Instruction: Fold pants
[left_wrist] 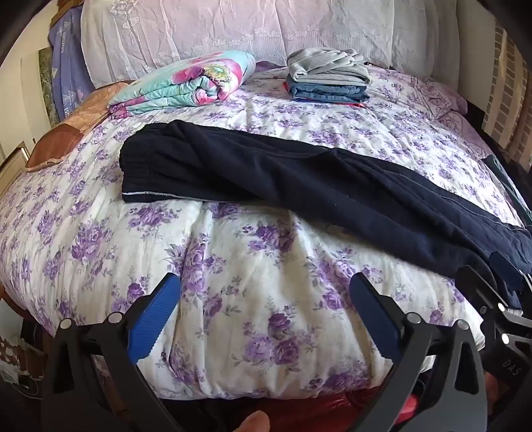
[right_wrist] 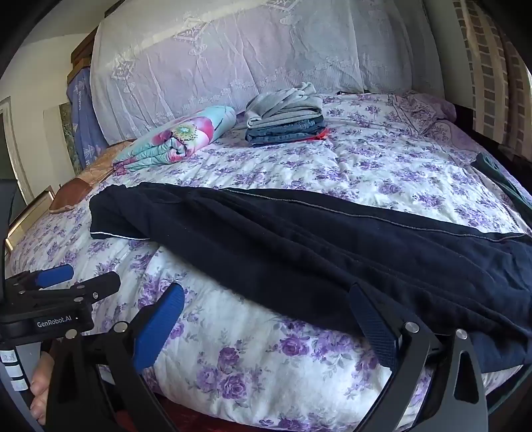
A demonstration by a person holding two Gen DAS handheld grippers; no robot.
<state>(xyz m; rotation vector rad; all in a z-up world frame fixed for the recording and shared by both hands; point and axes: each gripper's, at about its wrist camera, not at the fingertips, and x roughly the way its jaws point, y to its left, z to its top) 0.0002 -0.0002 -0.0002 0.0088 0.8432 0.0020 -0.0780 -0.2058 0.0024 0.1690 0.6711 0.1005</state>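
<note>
Lying lengthwise across the flowered bedspread, the dark navy pants are seen folded leg on leg, with the ribbed waistband at the left and the legs running off to the right edge of the bed. A thin pale stripe is shown along the near edge by the waistband. In the right wrist view the pants are draped over the rounded front of the bedspread.

The left gripper is held over bare bedspread in front of the pants, its blue-padded jaws spread wide with nothing between them. The right gripper is likewise held wide apart; its right finger is set against the near hem of the pants, though contact cannot be told, and its left finger is over flowered cloth. Nothing is clamped by either. Each gripper is glimpsed at the edge of the other's view, and part of a hand is seen at the bottom of both views.

Farther back, a stack of folded clothes, grey on top of denim, is placed near the headboard, and a rolled floral quilt is laid just to its left. A lace-covered headboard is seen behind them
</note>
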